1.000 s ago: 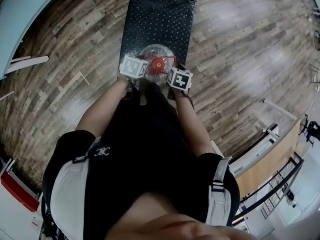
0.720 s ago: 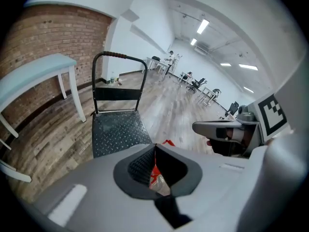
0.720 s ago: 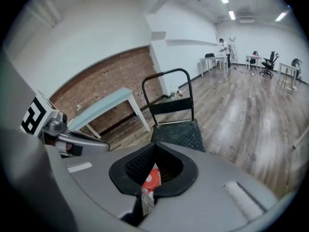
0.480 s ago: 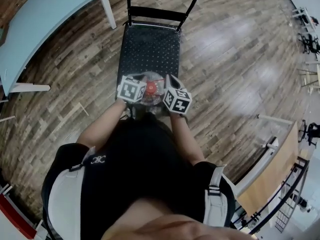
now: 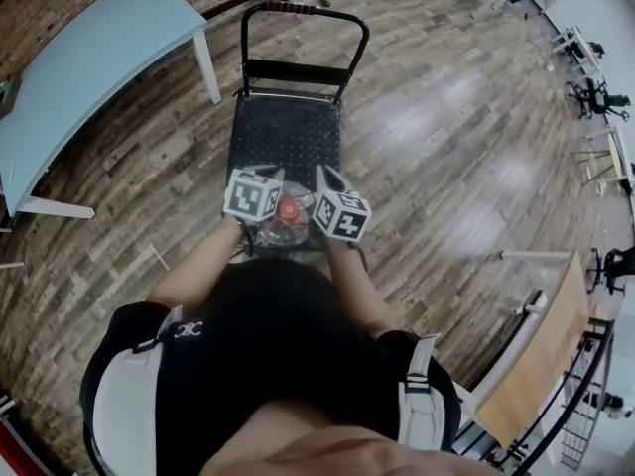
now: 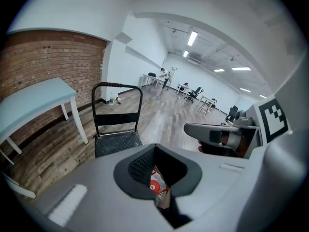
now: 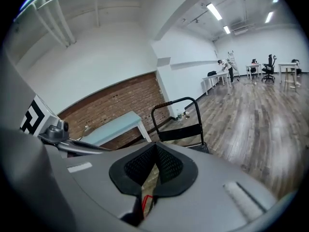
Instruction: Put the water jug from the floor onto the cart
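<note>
The clear water jug (image 5: 284, 228) with its red cap (image 5: 289, 209) hangs between my two grippers, over the near end of the black cart deck (image 5: 288, 132). My left gripper (image 5: 260, 198) sits at the jug's left and my right gripper (image 5: 335, 206) at its right. In the left gripper view the left gripper (image 6: 155, 178) has its jaws together, with the red cap (image 6: 155, 181) just beneath them. In the right gripper view the right gripper (image 7: 149, 178) is also shut, with a thin red part of the jug (image 7: 144, 201) in the slit. The jug's body is mostly hidden.
The cart's tall push handle (image 5: 298, 10) stands at its far end. A light blue table (image 5: 89, 58) stands to the left of the cart, before a brick wall (image 6: 43, 62). A wooden board and white rails (image 5: 536, 345) lie at the right. Wood floor surrounds the cart.
Both grippers have risen together with the jug between them, and the head view has pulled back, so the whole cart and the table now show.
</note>
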Action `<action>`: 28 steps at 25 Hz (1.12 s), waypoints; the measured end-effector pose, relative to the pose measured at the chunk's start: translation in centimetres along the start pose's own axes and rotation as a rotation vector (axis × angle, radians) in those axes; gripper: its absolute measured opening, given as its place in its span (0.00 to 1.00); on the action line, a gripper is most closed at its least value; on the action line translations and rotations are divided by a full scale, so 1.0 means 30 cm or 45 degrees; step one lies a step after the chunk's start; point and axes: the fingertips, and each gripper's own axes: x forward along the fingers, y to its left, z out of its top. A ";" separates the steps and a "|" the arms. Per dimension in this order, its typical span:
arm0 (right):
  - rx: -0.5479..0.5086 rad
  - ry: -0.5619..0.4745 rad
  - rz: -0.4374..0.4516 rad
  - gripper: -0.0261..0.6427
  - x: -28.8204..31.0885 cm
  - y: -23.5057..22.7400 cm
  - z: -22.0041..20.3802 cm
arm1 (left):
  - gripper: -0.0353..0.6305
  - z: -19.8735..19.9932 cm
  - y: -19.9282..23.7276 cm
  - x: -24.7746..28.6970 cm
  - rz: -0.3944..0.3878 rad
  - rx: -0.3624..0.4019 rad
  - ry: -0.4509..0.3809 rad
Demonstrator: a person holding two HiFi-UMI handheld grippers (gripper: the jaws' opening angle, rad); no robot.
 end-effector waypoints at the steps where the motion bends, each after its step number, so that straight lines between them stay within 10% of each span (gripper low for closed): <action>1: 0.011 -0.012 0.000 0.06 -0.002 0.000 0.013 | 0.05 0.011 0.001 -0.002 0.001 0.007 -0.008; 28: 0.145 0.001 -0.040 0.06 -0.022 -0.101 0.019 | 0.05 0.015 -0.003 0.044 -0.029 -0.087 0.014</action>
